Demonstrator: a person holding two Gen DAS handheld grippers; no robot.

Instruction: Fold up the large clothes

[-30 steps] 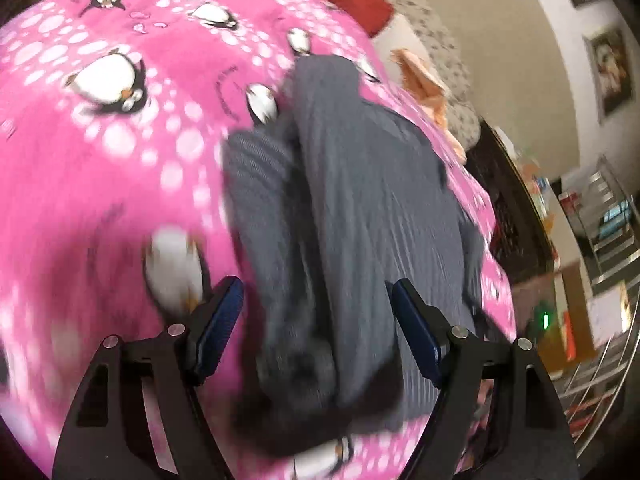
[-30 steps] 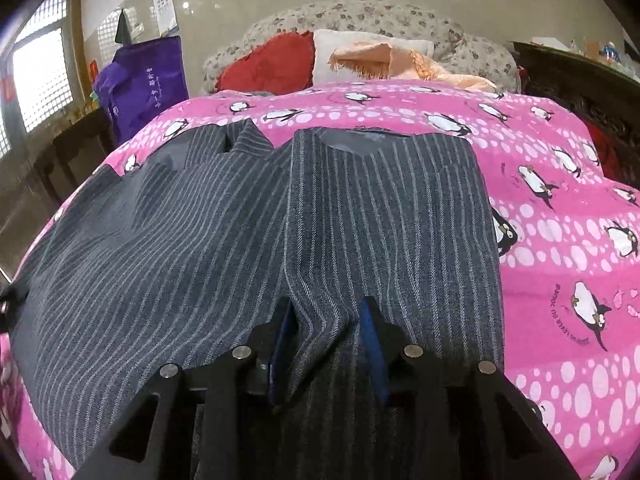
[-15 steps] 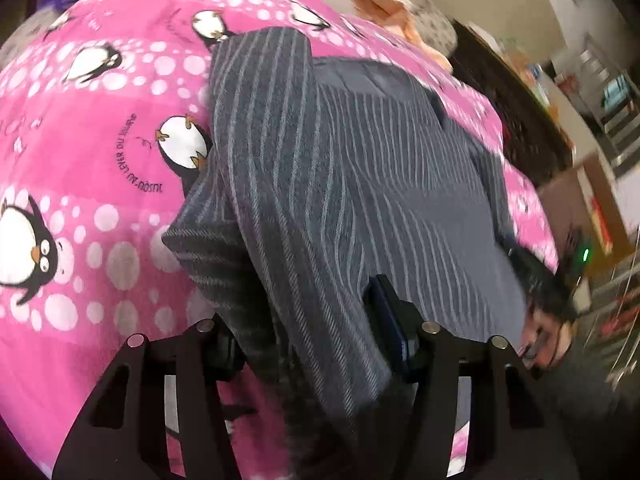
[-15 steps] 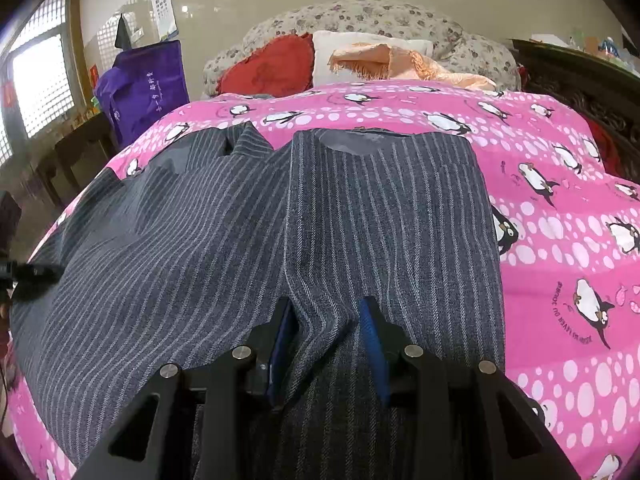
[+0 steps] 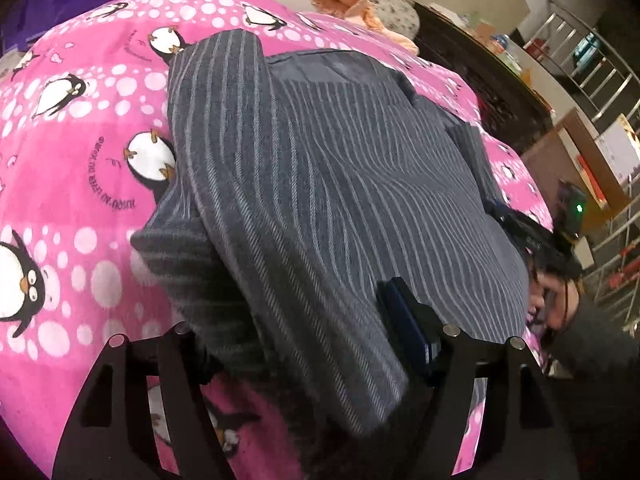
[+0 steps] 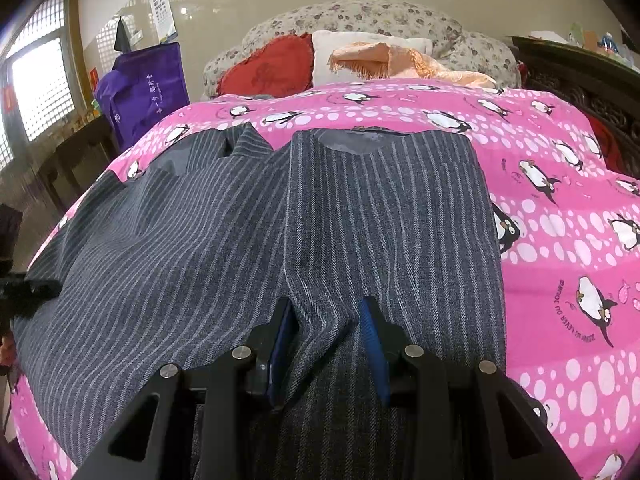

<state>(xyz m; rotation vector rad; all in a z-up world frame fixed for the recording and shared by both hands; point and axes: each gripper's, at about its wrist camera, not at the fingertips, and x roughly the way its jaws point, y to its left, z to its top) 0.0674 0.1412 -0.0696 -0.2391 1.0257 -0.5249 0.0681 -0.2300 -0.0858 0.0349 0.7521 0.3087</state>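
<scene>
Left wrist view: the left claw (image 5: pixel 304 344) is straddling a thick fold of the grey striped garment (image 5: pixel 340 184); its jaws have just been opening, cloth lying between them, with no pinch showing.
Right wrist view: the right claw (image 6: pixel 326 340) is clamping a ridge of the garment, which is lying spread over the pink penguin bedspread (image 6: pixel 560 200).
</scene>
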